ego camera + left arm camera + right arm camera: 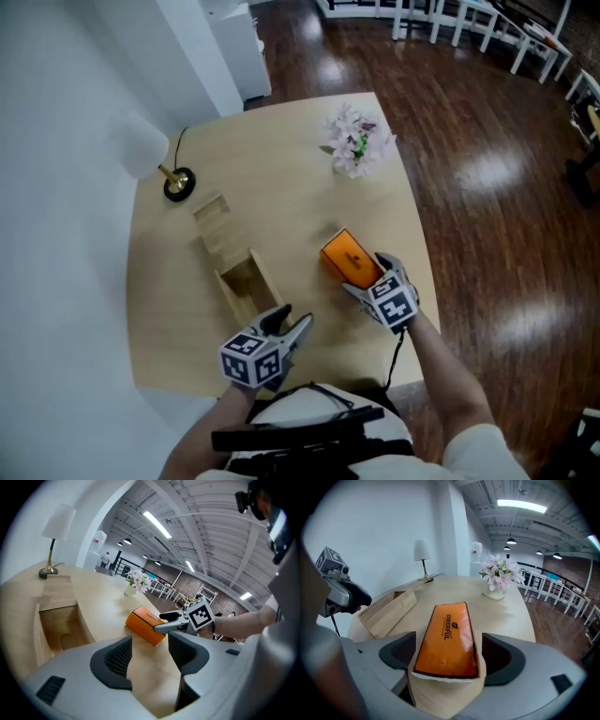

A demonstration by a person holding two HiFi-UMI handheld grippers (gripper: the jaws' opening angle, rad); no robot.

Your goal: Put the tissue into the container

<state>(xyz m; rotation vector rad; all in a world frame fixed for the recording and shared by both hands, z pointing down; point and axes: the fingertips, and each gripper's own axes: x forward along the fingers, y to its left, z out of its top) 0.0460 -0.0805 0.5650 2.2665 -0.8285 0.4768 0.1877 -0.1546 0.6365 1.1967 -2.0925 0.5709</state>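
An orange tissue pack (347,257) lies flat on the pale wooden table (300,178). My right gripper (372,275) is at its near end, jaws wide, and the pack's end (447,639) sits between them while resting on the table. Left of the pack is a long wooden container (262,273), its near half uncovered and hollow (61,625) and its lid (214,228) slid to the far end. My left gripper (291,323) hovers near the table's front edge, just right of the container, open with nothing between its fingers (117,660).
A lamp with a white shade (141,145) and a dark base (178,183) stands at the table's far left. A vase of pale flowers (356,141) sits at the far right. Dark wood floor surrounds the table, with white chairs (487,23) beyond.
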